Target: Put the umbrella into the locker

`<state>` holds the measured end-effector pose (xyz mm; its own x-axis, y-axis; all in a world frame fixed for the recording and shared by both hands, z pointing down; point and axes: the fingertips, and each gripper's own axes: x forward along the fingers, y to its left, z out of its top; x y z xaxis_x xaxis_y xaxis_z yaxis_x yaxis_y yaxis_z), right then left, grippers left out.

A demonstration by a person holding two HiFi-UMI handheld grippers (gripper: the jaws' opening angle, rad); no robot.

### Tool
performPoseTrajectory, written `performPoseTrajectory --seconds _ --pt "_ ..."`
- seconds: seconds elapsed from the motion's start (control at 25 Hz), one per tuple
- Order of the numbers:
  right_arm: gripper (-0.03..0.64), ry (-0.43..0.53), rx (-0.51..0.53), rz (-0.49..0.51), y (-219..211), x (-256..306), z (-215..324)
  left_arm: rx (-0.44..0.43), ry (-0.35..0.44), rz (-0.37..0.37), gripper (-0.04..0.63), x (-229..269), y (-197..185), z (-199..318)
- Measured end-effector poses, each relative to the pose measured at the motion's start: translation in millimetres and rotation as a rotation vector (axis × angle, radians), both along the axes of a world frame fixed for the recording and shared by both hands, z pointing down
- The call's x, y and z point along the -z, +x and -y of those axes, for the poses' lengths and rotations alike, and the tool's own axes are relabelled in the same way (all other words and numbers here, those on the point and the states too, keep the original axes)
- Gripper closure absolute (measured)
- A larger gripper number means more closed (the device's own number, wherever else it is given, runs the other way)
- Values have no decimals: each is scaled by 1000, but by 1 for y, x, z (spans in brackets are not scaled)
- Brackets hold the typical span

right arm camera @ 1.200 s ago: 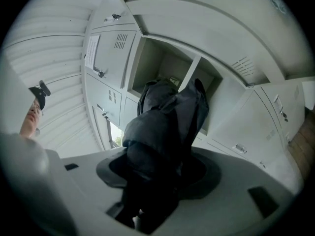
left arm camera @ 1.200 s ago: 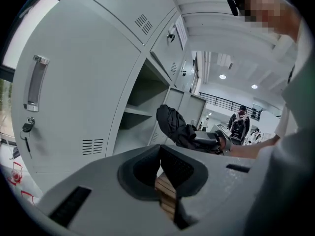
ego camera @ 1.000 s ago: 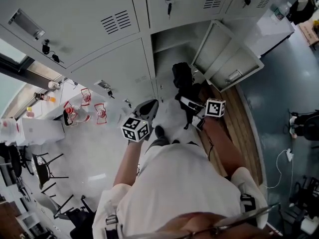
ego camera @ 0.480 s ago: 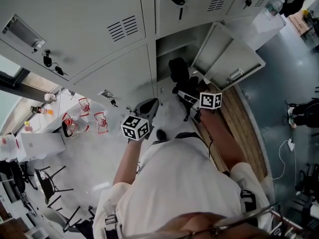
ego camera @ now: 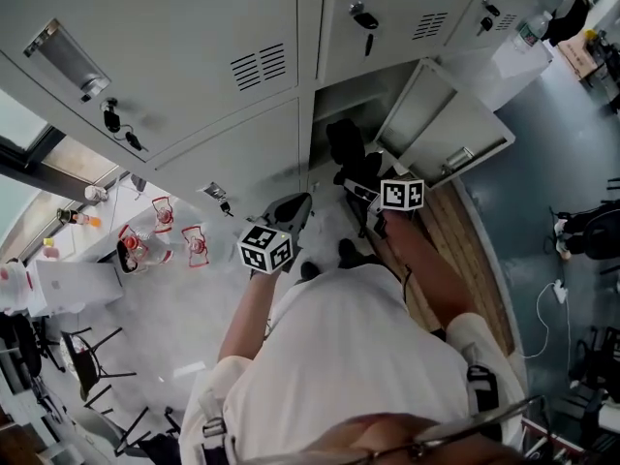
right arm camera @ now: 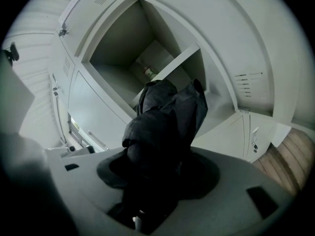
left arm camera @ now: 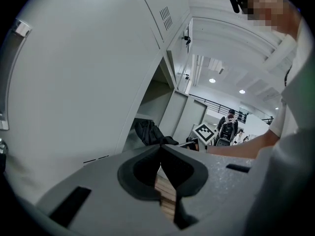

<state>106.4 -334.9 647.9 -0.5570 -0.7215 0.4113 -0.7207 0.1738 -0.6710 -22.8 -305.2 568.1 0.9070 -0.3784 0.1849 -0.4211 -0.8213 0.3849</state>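
Observation:
A folded black umbrella (ego camera: 347,148) is clamped in my right gripper (ego camera: 362,188), whose jaws close on its lower part. The umbrella's top points into the open locker (ego camera: 341,95) at its mouth. In the right gripper view the umbrella (right arm camera: 165,124) fills the space between the jaws and hides the fingertips of the right gripper (right arm camera: 155,181); the locker compartment (right arm camera: 128,48) with a shelf (right arm camera: 174,65) lies just beyond. My left gripper (ego camera: 291,209) is shut and empty, left of the opening near the closed doors. In the left gripper view its tips (left arm camera: 161,147) meet, with the umbrella (left arm camera: 147,132) ahead.
The locker's door (ego camera: 448,124) stands swung open to the right. A small bottle-like object (right arm camera: 149,73) sits deep inside the compartment. Keys hang from neighbouring doors (ego camera: 364,15). A wooden slatted strip (ego camera: 455,250) runs along the floor at right. Red-framed items (ego camera: 160,223) stand on the floor at left.
My right gripper has carried the umbrella further toward the locker mouth and lower. The left gripper has shifted slightly. The lockers sit lower in the head view.

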Motion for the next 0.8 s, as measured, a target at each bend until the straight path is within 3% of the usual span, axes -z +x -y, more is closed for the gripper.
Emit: performPoseTrajectory --seconds 0.2,0.8 --pt "377 -48 18 -32 5 -19 12 36 -2 4 592 2 7 8" --pt "377 -76 183 -265 13 -55 75 141 -2 32 591 7 28 29"
